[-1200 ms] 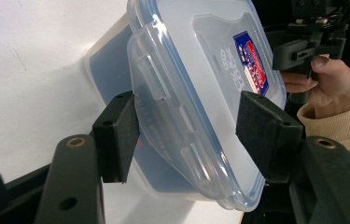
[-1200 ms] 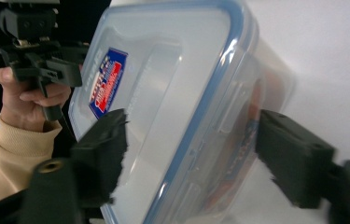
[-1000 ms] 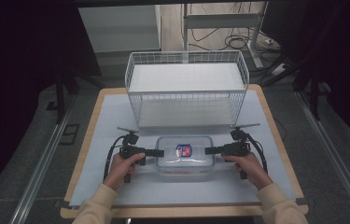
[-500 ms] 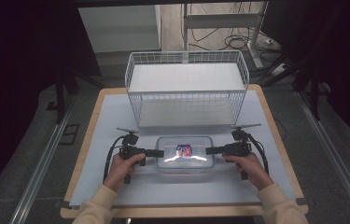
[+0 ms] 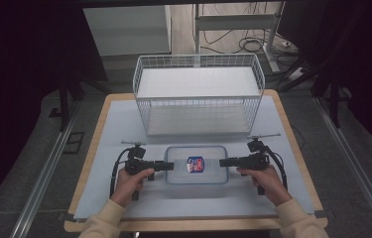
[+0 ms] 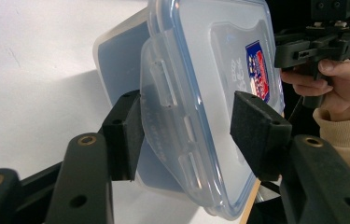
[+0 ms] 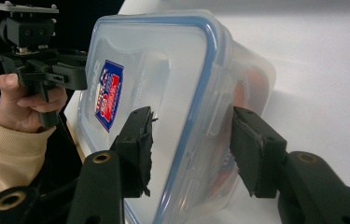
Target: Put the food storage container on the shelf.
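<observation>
- Fingers of the left gripper (image 5: 169,166) stand apart, one black pad on each side of the left end latch of the plastic food container (image 5: 196,164); in the left gripper view the near pad (image 6: 123,135) lies against the latch flap while the far pad (image 6: 256,133) stands clear of the lid, so nothing is clamped.
- Left hand (image 5: 130,182), in a cream sleeve, holds that gripper low at the near left of the table (image 5: 99,148), its cable looping beside it.
- Container is clear, rectangular, with a blue-rimmed lid (image 6: 210,70) and a red-and-blue label (image 5: 195,164) at the lid's centre; it sits flat on the white table surface, between the two grippers and just in front of the wire basket.
- Orange contents show faintly through the container wall (image 7: 245,100) in the right gripper view; what they are cannot be told.
- White wire basket (image 5: 198,94) stands at the far middle of the table, open side up, apart from the container.
- Right gripper (image 5: 222,162) likewise has its fingers spread, straddling the right end latch; in the right gripper view both pads (image 7: 137,149) sit near the lid edge, and whether they touch it cannot be told.
- Right hand (image 5: 265,181) holds that gripper at the near right.
</observation>
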The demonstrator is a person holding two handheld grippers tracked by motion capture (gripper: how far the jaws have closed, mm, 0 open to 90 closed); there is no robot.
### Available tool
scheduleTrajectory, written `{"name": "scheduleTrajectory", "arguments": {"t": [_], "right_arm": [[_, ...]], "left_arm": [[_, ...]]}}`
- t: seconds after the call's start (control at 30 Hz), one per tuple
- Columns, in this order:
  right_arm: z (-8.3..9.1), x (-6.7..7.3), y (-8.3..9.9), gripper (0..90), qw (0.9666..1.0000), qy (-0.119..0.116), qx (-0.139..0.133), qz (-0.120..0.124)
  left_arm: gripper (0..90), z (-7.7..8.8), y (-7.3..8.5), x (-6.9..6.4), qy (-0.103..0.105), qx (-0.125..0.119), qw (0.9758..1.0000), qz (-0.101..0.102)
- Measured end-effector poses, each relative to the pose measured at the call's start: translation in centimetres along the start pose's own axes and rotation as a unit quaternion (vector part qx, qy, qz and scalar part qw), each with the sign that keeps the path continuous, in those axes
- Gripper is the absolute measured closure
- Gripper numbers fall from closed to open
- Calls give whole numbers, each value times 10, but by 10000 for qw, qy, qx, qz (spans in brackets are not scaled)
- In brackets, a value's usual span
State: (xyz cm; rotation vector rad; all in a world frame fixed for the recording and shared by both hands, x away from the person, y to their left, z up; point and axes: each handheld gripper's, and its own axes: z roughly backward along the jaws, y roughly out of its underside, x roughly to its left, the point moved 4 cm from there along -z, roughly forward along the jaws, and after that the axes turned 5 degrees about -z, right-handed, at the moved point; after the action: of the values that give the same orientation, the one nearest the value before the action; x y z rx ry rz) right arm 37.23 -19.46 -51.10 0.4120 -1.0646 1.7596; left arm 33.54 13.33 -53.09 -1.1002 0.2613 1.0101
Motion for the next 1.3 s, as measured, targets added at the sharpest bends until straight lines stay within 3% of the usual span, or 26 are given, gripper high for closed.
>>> {"name": "scheduleTrajectory", "arguments": {"t": [0.23, 0.73, 1.07, 1.3], "right_arm": [[6, 7, 11, 528, 9990, -7, -279, 362], [8, 8, 17, 548, 9982, -120, -544, 217], [11, 10, 14, 549, 9970, -103, -673, 368], [19, 16, 5, 549, 9953, -114, -836, 472]], "left_arm": [[473, 4, 7, -10, -127, -106, 9996, -223], [486, 6, 9, -16, -195, -166, 9992, -323], [493, 6, 5, -17, -199, -222, 9988, -376], [494, 10, -8, -24, -209, -331, 9981, -480]]}}
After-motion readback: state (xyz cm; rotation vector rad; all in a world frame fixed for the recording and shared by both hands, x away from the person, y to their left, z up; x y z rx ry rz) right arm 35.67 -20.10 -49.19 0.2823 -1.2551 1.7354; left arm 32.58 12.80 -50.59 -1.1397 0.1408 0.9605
